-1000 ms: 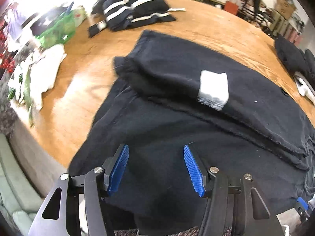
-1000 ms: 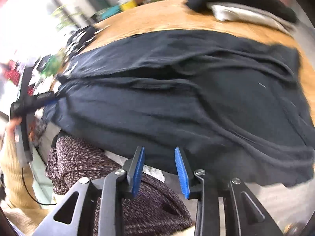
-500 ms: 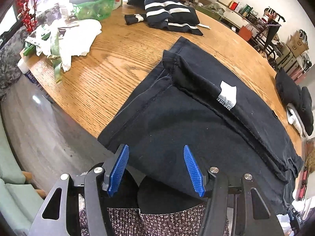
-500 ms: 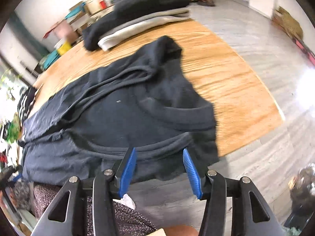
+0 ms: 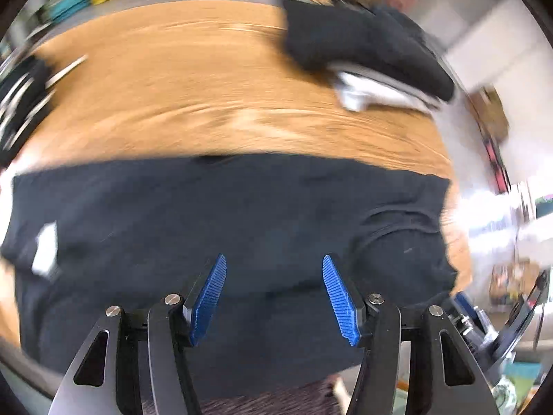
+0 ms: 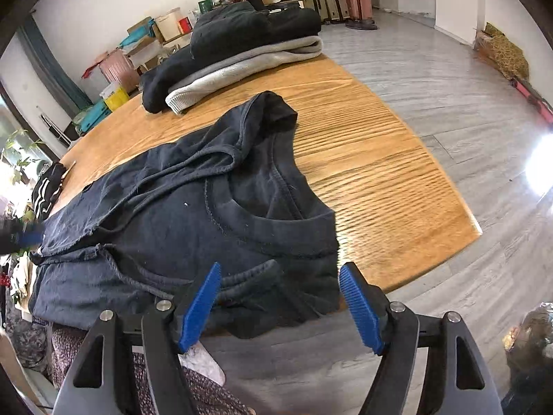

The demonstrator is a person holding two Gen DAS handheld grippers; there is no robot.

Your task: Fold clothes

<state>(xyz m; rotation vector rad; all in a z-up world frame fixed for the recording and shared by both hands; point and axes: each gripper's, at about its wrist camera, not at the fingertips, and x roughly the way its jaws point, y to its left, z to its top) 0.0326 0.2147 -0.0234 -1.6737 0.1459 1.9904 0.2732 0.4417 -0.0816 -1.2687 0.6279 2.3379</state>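
A dark navy T-shirt (image 6: pixel 193 214) lies spread on the wooden table (image 6: pixel 373 159), partly folded lengthwise, its collar toward the table's right end and its near edge hanging over the front. In the blurred left wrist view the same shirt (image 5: pixel 242 214) fills the lower half, a white label (image 5: pixel 45 249) at its left. My left gripper (image 5: pixel 274 263) hovers above the shirt's middle, open, nothing between its blue pads. My right gripper (image 6: pixel 280 269) hangs over the shoulder and collar end near the table's front edge; its jaws are opening and the cloth lies below them, not pinched.
A stack of folded dark and grey clothes (image 6: pixel 242 45) sits at the far right end of the table, also seen as folded clothes (image 5: pixel 366 55). A striped folded garment (image 6: pixel 48 186) lies at the far left. Boxes and suitcases line the wall; grey floor lies beyond the table's right edge.
The left gripper has swung from the shirt's hem end toward its middle, blurring the view. The right gripper's jaws have widened and it has shifted to the collar end.
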